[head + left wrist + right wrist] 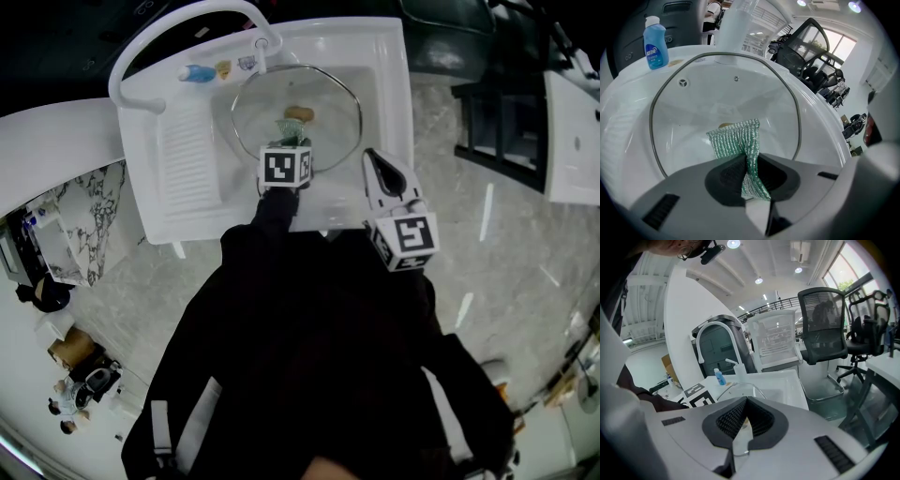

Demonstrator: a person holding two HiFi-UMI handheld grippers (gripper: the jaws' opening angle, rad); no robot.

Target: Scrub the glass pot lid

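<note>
Green mesh scrub cloth (736, 138) is pinched tight in the left gripper (750, 164), jaws closed right down on its bunched middle so the free end fans out over the glass. From the head view, that left arm reaches straight forward over the front edge of the white sink (375, 56), dark sleeve (277, 211) stretched out, with the marker cube sitting over the near part of the basin.

The glass pot lid (328, 98) sits in the basin and pretty much fills it, metal rim all the way round. Its brownish knob shows through the glass, so it looks knob-side down, though I can't be sure.

The right gripper (368, 152) is held closer to the body, at the sink's front right. It's angled forward and a bit to the left, nose up against the lid's near right edge. In the right gripper view its jaws are closed on that edge, with a sliver of glass and rim caught between them.

Blue soap bottle (655, 43) stands on the back ledge by the tap.
</note>
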